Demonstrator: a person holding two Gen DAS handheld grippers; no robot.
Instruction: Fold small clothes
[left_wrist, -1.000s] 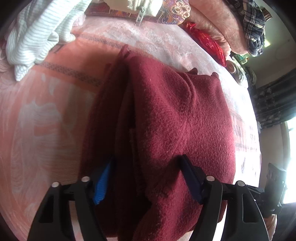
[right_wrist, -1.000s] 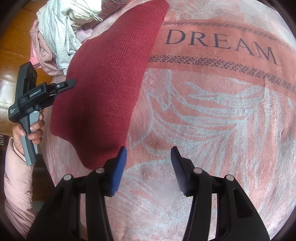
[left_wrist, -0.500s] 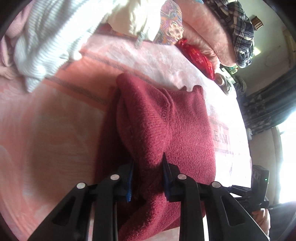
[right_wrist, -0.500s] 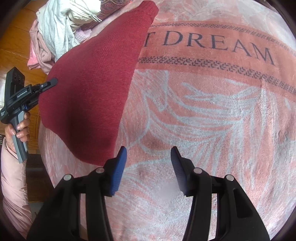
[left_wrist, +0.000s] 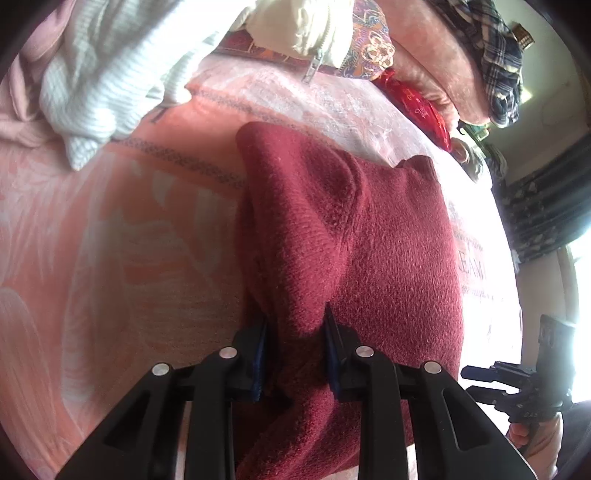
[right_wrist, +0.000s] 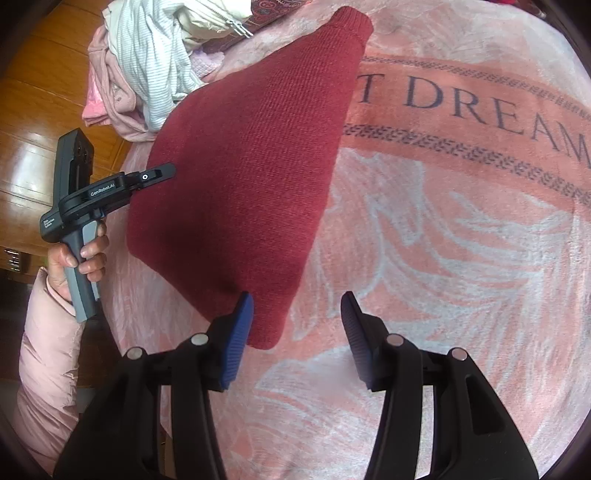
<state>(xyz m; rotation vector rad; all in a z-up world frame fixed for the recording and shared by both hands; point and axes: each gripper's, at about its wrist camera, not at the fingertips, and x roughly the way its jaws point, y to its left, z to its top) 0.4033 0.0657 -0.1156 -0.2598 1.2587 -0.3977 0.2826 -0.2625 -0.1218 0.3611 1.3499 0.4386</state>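
Observation:
A dark red knitted sweater lies folded lengthwise on a pink blanket printed with "DREAM". My left gripper is shut on a bunched ridge of the sweater's near edge, which rises off the blanket between the blue pads. In the right wrist view the sweater is a long tapering shape with its cuff end far away. My right gripper stands open just above the blanket. The sweater's near corner lies beside its left finger, and the pads do not press it.
A heap of white striped and pink clothes sits at the blanket's far left edge, by a wooden floor. A hand in a pink sleeve holds the left gripper's handle. A red packet and plaid cloth lie beyond the sweater.
My left gripper's jaws went from wide to shut on a fold of the sweater and drew it up. My right gripper shifted toward the sweater's near corner, jaws unchanged.

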